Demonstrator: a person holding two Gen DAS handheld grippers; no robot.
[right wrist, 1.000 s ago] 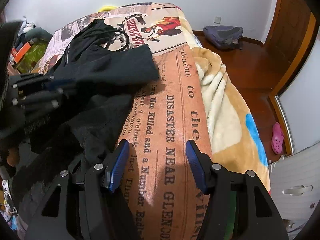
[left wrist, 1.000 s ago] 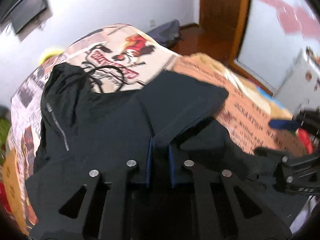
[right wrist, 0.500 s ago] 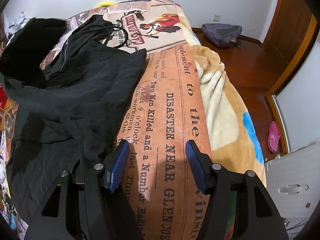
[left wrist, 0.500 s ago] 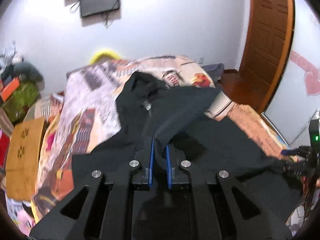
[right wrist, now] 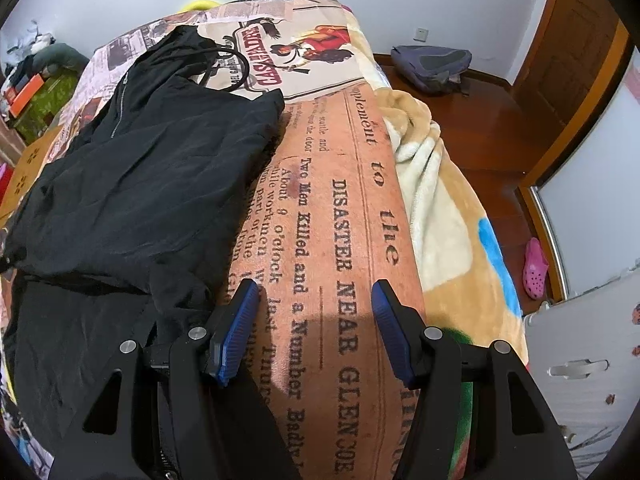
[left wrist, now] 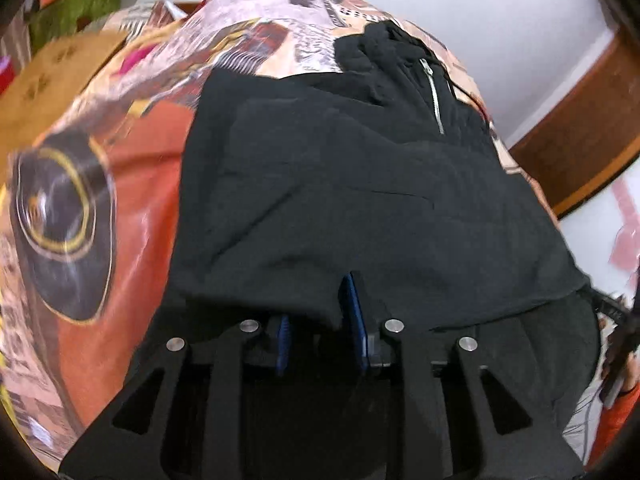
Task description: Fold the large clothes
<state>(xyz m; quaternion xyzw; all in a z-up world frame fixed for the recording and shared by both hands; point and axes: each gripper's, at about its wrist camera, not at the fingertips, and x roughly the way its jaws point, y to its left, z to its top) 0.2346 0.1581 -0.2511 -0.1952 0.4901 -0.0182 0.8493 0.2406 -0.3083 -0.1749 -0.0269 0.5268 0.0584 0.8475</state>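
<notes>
- Fingers on the left gripper (left wrist: pixel 320 332) have just been opening a little, with a fold of the black jacket (left wrist: pixel 360 184) draped loosely between them, likely letting it drop in place.
- Right gripper (right wrist: pixel 316 328) hangs wide and empty over the bed cover (right wrist: pixel 344 240), just beside the cloth.
- One jacket, spread on the bed; two grippers.

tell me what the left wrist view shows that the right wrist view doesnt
Only the left wrist view: the left claw, its jaws just opening with a fold of cloth between them.

Only the right wrist view: the right claw, open over bare printed bedspread, plus a backpack and pink shoe on the floor.

Both: the black zip jacket on the bed.
</notes>
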